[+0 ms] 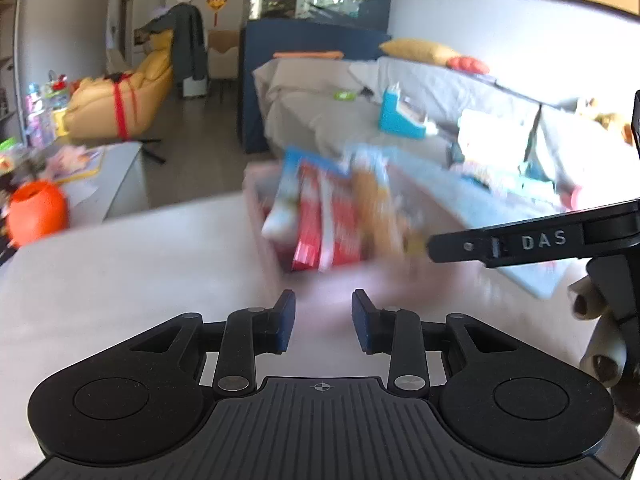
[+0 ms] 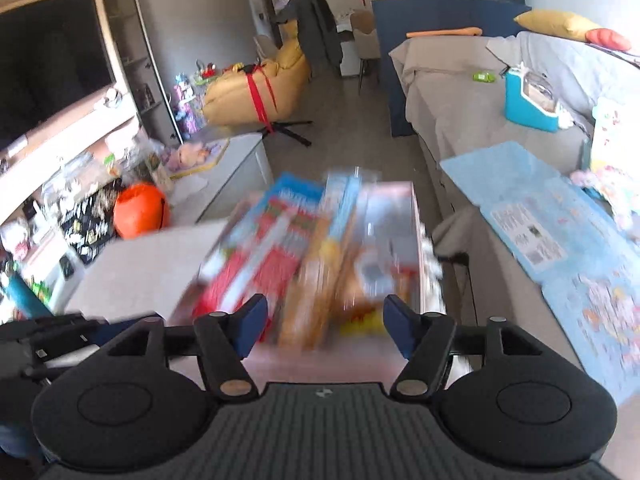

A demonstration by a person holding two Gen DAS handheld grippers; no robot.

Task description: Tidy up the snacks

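Observation:
A pink box (image 2: 416,240) on the pale table (image 1: 132,264) holds several snack packs standing on edge: red and white ones (image 2: 256,264), an orange one (image 2: 312,304) and blue-topped ones (image 2: 340,200). All are blurred by motion. The same box (image 1: 256,216) with its packs (image 1: 320,220) shows in the left wrist view. My right gripper (image 2: 324,320) is open, hovering over the near end of the box with nothing between its fingers. My left gripper (image 1: 323,316) is open and empty above the table, just short of the box. The right gripper's arm (image 1: 532,240) reaches in from the right.
A grey sofa (image 2: 460,120) with a blue mat (image 2: 552,232) and a blue container (image 2: 528,100) lies to the right. An orange ball-shaped object (image 2: 140,210) and a cluttered low cabinet (image 2: 72,208) stand to the left. A yellow armchair (image 2: 256,92) is farther back.

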